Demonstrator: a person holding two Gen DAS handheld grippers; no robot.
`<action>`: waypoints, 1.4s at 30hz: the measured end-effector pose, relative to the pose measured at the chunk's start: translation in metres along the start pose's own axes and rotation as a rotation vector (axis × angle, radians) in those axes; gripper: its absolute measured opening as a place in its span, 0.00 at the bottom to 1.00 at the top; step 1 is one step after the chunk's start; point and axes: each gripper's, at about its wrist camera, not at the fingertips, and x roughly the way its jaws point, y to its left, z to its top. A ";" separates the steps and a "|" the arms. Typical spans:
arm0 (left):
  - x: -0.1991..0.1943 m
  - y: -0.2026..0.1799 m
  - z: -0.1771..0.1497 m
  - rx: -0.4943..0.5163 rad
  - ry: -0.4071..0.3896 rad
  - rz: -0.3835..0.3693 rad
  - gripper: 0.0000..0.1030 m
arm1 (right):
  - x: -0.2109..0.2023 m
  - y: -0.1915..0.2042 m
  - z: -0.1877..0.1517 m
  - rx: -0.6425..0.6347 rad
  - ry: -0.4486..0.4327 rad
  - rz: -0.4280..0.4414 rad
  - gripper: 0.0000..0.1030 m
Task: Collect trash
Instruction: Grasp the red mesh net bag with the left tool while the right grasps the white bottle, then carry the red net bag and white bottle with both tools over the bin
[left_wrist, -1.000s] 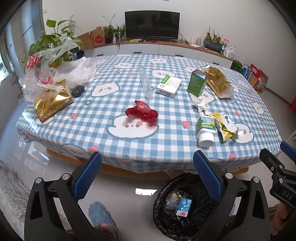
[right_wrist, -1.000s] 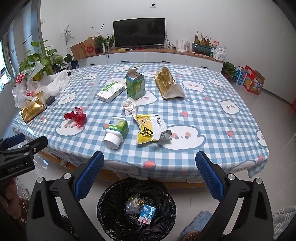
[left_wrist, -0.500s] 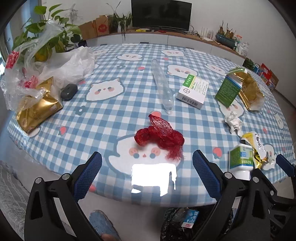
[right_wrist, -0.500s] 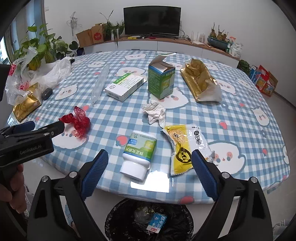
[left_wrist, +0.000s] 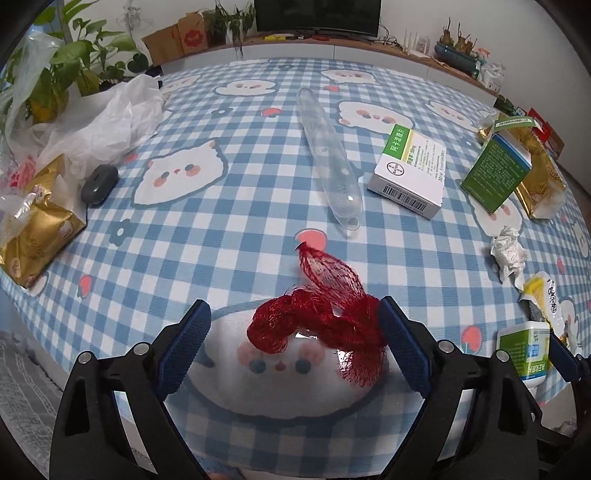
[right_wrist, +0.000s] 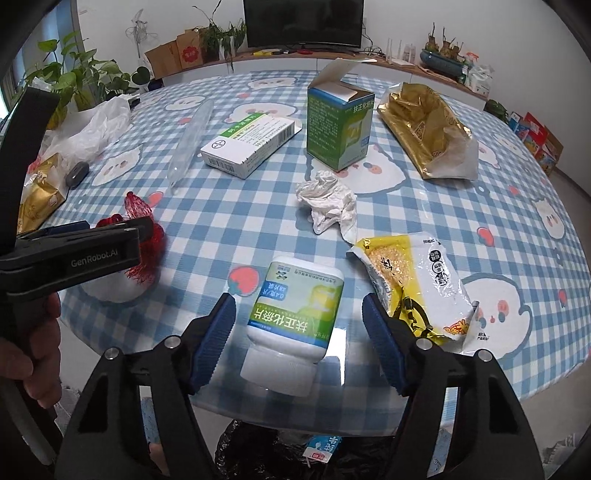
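A crumpled red mesh net (left_wrist: 321, 325) lies near the front edge of the blue checked table (left_wrist: 229, 229). My left gripper (left_wrist: 295, 343) straddles it, jaws closing; the right pad grazes the mesh, while the left pad stands clear. A white pill bottle (right_wrist: 295, 314) with a green label lies on its side, cap toward me. It sits between the closing jaws of my right gripper (right_wrist: 299, 328), with a gap on both sides. A black-lined bin (right_wrist: 295, 454) stands below the table edge. The left gripper (right_wrist: 74, 254) also shows in the right wrist view, over the net.
A yellow snack wrapper (right_wrist: 417, 280), crumpled tissue (right_wrist: 328, 203), open green box (right_wrist: 340, 122), white medicine box (right_wrist: 251, 144) and gold bag (right_wrist: 424, 125) lie beyond the bottle. A clear plastic tube (left_wrist: 328, 155), plastic bags (left_wrist: 103, 122) and a grey object (left_wrist: 99, 183) lie farther left.
Both grippers have come forward and down from over the bin to the table's front edge. The left one now brackets the red net, the right one the bottle, and both jaws have narrowed.
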 end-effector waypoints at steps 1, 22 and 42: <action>0.002 -0.001 0.000 0.001 0.006 -0.005 0.85 | 0.001 0.001 0.000 0.000 0.003 0.001 0.62; 0.005 -0.015 0.002 0.003 0.032 -0.116 0.24 | 0.004 0.002 0.000 -0.006 0.000 0.004 0.41; -0.023 -0.015 -0.004 0.027 -0.023 -0.123 0.15 | -0.015 0.001 0.000 -0.005 -0.046 0.020 0.39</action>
